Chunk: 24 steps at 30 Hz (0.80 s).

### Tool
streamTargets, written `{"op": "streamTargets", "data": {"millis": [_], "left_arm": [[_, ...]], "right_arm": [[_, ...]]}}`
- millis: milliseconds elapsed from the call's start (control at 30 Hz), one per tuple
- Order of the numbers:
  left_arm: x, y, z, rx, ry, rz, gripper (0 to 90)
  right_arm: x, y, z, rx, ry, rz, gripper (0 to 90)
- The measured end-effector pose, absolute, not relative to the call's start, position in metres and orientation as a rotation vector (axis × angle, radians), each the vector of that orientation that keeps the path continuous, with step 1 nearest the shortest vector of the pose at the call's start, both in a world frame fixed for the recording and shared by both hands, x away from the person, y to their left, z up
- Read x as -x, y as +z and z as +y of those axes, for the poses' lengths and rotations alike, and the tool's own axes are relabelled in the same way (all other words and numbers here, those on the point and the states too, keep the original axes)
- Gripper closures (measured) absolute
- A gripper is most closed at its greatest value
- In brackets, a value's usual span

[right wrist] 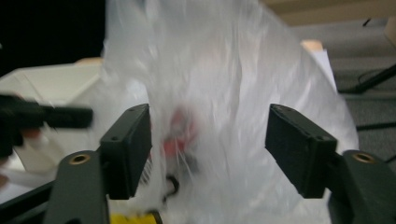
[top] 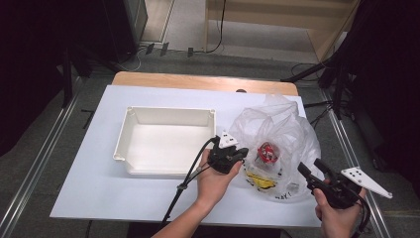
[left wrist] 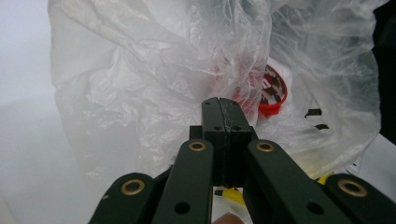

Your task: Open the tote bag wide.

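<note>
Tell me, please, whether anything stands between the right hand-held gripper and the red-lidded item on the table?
Yes: the clear plastic bag encloses the red-lidded item, so its film lies between the item and the open right hand-held gripper.

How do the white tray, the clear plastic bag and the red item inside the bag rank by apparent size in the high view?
1. white tray
2. clear plastic bag, nearly as large
3. red item, far smallest
</note>
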<state>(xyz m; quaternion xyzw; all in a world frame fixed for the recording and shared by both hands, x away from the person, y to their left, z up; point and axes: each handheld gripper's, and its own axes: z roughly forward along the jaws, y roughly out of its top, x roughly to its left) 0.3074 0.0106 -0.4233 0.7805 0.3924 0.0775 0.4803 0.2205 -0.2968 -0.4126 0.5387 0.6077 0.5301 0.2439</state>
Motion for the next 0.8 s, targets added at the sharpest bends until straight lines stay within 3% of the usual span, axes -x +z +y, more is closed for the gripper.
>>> {"op": "streamTargets", "data": {"millis": [167,333,433,467,500,533,567,733,800], "left_arm": [[-0.305,-0.436,0.008,-1.919,0.177,0.971,90.0],[-0.300,-0.443,0.006,-1.939,0.208,0.991,90.0],[-0.296,-0.449,0.007,-1.949,0.228,1.000,90.0],[-0.296,-0.449,0.007,-1.949,0.228,1.000,90.0],[-0.296,-0.452,0.009,-1.956,0.229,1.001,90.0],[-0.295,-0.453,0.009,-1.955,0.229,1.010,90.0],[-0.294,-0.456,0.010,-1.958,0.228,1.012,90.0],[-0.289,-0.467,0.008,-1.992,0.252,1.020,90.0],[-0.288,-0.471,0.007,-2.003,0.255,1.023,90.0]], "right_arm": [[-0.232,-0.377,-0.280,-1.403,1.454,1.655,14.8],[-0.264,-0.366,-0.264,-1.437,1.483,1.600,16.8],[-0.281,-0.374,-0.259,-1.495,1.441,1.583,45.3],[-0.281,-0.374,-0.259,-1.495,1.441,1.583,45.3],[-0.293,-0.385,-0.263,-1.521,1.468,1.603,62.2],[-0.293,-0.385,-0.263,-1.521,1.468,1.603,62.2],[-0.301,-0.396,-0.268,-1.555,1.505,1.622,74.7],[-0.317,-0.426,-0.280,-1.630,1.437,1.645,87.4],[-0.322,-0.440,-0.284,-1.674,1.394,1.660,88.7]]}}
